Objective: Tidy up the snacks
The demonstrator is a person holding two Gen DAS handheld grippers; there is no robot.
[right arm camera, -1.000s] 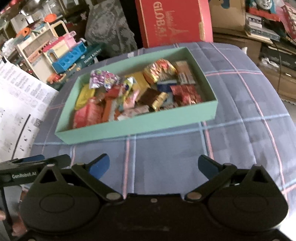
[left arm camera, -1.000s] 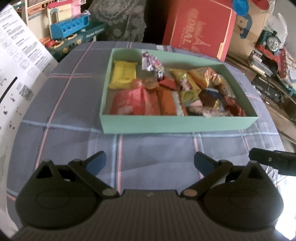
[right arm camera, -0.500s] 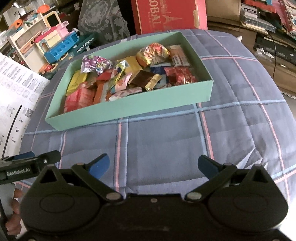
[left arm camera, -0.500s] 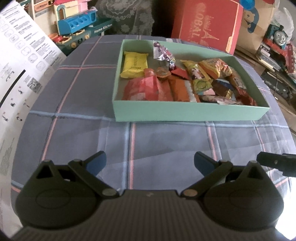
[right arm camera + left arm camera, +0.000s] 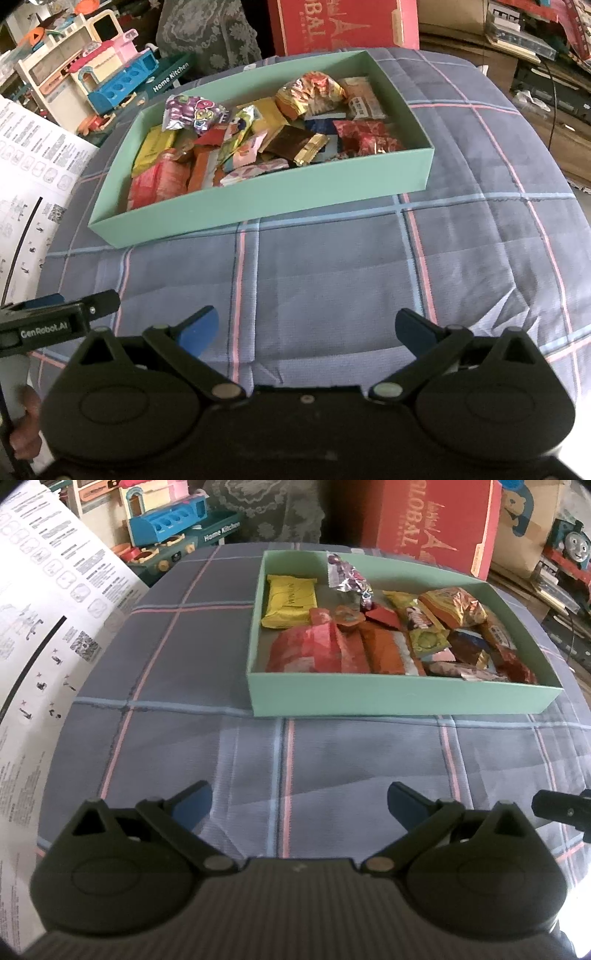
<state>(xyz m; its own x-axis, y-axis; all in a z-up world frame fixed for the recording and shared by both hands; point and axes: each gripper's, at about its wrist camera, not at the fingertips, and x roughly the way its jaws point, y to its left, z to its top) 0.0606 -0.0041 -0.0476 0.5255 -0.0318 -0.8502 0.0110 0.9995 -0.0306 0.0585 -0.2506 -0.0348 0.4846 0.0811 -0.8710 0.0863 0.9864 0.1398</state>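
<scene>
The snacks (image 5: pixel 258 144) all lie heaped inside the green box (image 5: pixel 258 201), none on the plaid cloth (image 5: pixel 332 277) in front of it, so judge the sorting near done; if you tidy further, come in over the near wall and pinch one wrapper only (foil crumples easily). Your left gripper (image 5: pixel 299 801) and right gripper (image 5: pixel 306 326) both hang short of the box with fingers spread wide, holding and touching nothing.

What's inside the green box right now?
The shallow mint-green cardboard box holds loose wrapped snacks: a yellow packet, a purple foil pouch, red wrappers. The pile hides most of its floor.
</scene>
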